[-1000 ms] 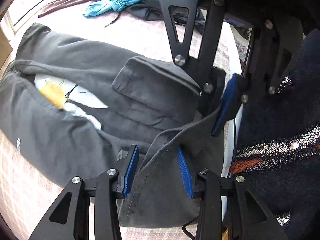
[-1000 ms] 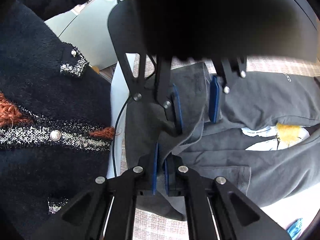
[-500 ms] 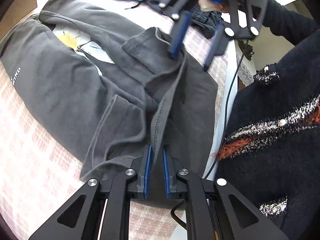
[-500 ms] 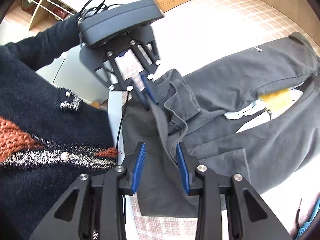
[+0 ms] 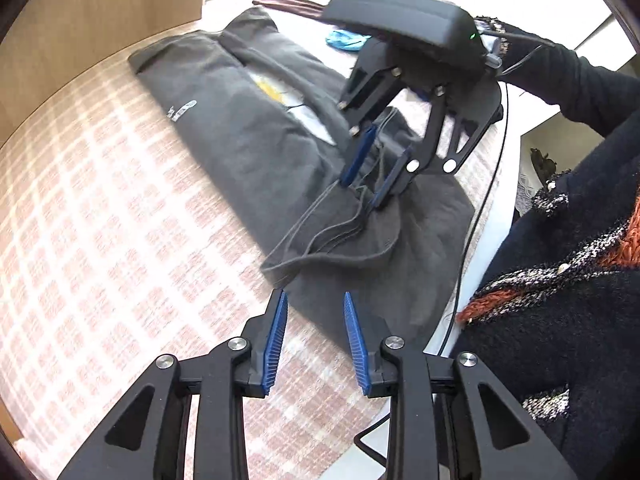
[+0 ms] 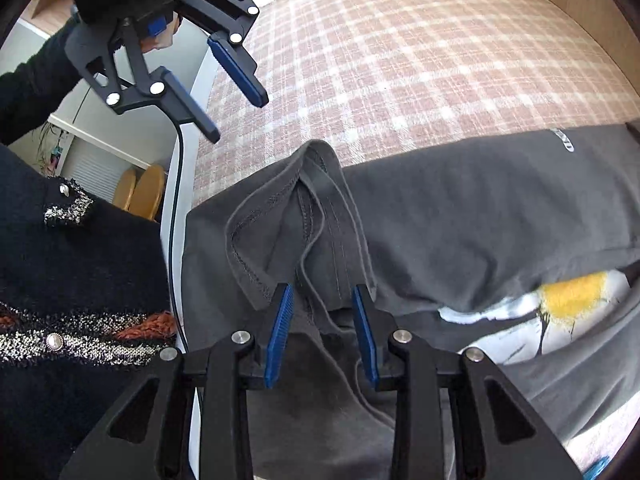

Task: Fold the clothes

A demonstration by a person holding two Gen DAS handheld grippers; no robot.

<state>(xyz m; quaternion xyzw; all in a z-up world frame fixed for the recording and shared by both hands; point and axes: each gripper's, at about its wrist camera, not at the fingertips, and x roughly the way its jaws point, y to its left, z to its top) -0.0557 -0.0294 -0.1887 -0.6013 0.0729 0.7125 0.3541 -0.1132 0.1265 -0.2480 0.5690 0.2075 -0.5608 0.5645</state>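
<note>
The left gripper (image 5: 314, 336), clamped on the hem half a second ago, now hangs parted and empty above the near edge of the dark grey T-shirt (image 5: 248, 140). The right gripper (image 6: 322, 318), jaws spread, straddles bunched hem folds without pinching them. So this fold looks laid down across the pink plaid bedcover (image 6: 400, 60), with wooden panelling (image 5: 100, 12) beyond.

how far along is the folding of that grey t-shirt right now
Partly done. The grey t-shirt already lies narrowed on the checked cloth, its sides turned in over most of the yellow print. In hand: nothing. The left hand-held gripper is open off the shirt; the right hand-held gripper is open over the bunched hem. Left: flatten that hem and fold the shirt across.
</note>
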